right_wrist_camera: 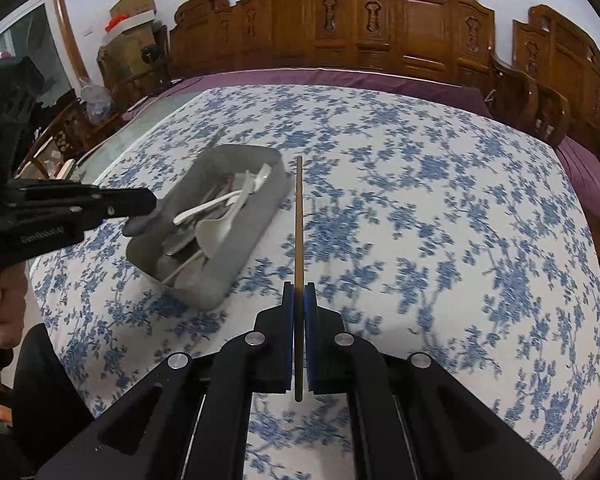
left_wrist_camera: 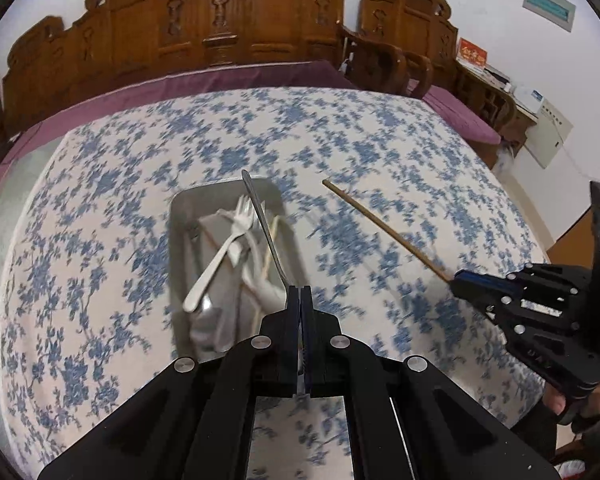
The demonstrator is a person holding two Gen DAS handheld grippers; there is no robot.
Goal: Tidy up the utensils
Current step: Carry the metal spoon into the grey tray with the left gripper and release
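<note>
A grey tray (left_wrist_camera: 177, 208) (right_wrist_camera: 230, 272) on the flowered table holds a metal fork (left_wrist_camera: 214, 266), a white plastic fork (left_wrist_camera: 242, 216), a white plastic spoon (right_wrist_camera: 216, 226) and pale chopsticks. My left gripper (left_wrist_camera: 299, 289) (right_wrist_camera: 152, 202) is shut on a slim metal utensil (left_wrist_camera: 260, 220), which slants up over the tray. To the tray's right, my right gripper (right_wrist_camera: 299, 286) (left_wrist_camera: 454, 278) is shut on a brown wooden chopstick (right_wrist_camera: 299, 216) (left_wrist_camera: 380, 226). The chopstick points forward above the cloth.
A blue-flowered cloth (left_wrist_camera: 380, 140) (right_wrist_camera: 440, 200) covers the table. A carved wooden bench (left_wrist_camera: 228, 20) with a purple cushion (right_wrist_camera: 340, 76) runs along the far side. A person's hand (right_wrist_camera: 0, 292) grips the left tool. Boxes (right_wrist_camera: 134, 8) stand at the back left.
</note>
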